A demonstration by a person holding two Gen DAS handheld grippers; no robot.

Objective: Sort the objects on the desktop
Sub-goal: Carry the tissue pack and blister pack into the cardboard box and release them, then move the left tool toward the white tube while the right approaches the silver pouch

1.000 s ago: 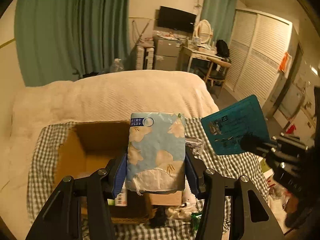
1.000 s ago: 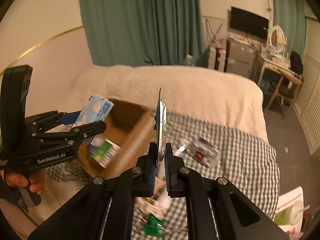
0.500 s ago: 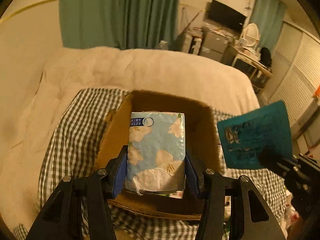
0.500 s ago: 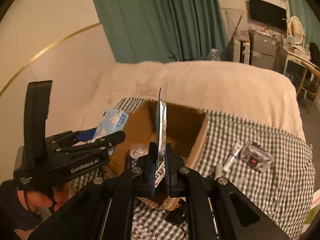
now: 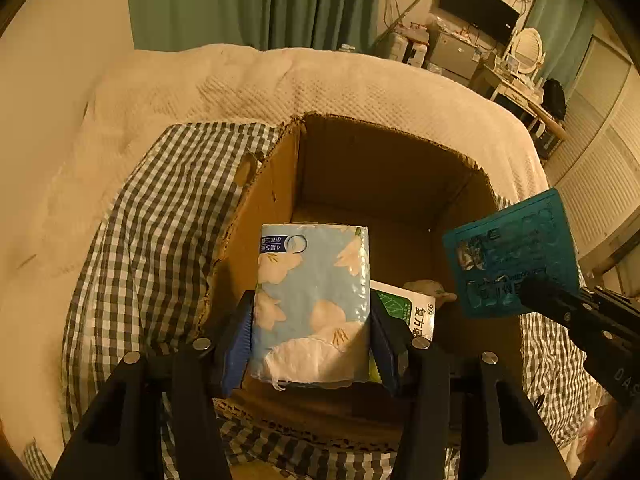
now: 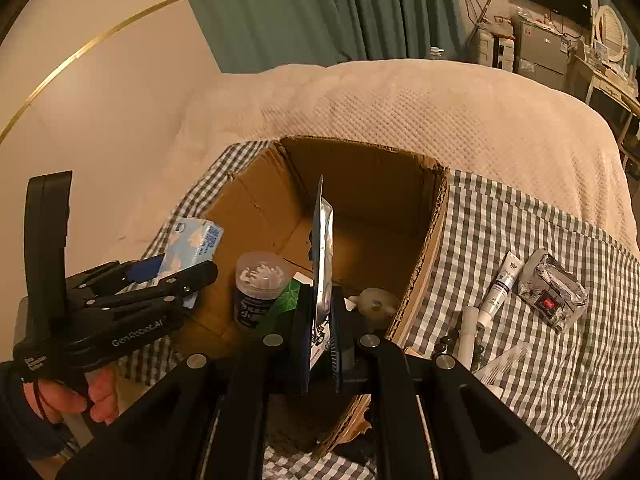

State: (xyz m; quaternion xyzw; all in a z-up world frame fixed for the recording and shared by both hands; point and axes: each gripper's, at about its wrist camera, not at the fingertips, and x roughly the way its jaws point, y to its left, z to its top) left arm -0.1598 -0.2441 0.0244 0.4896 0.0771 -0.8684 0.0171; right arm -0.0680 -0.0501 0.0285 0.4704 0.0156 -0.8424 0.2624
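left fingers (image 5: pixel 312 340) clamp one tissue pack (image 5: pixel 312 304); right fingers (image 6: pixel 320 336) pinch one teal sachet (image 5: pixel 510 256)

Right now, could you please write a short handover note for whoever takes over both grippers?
Left gripper: shut on the blue tissue pack, held over the near end of the open cardboard box.
Right gripper: shut on the flat teal sachet, held upright over the box.
Done: cotton swab jar, green-and-white packet and a small pale object already lie in the box.
Left: release both items, then collect the white tube, foil pack and small bits on the checked cloth.
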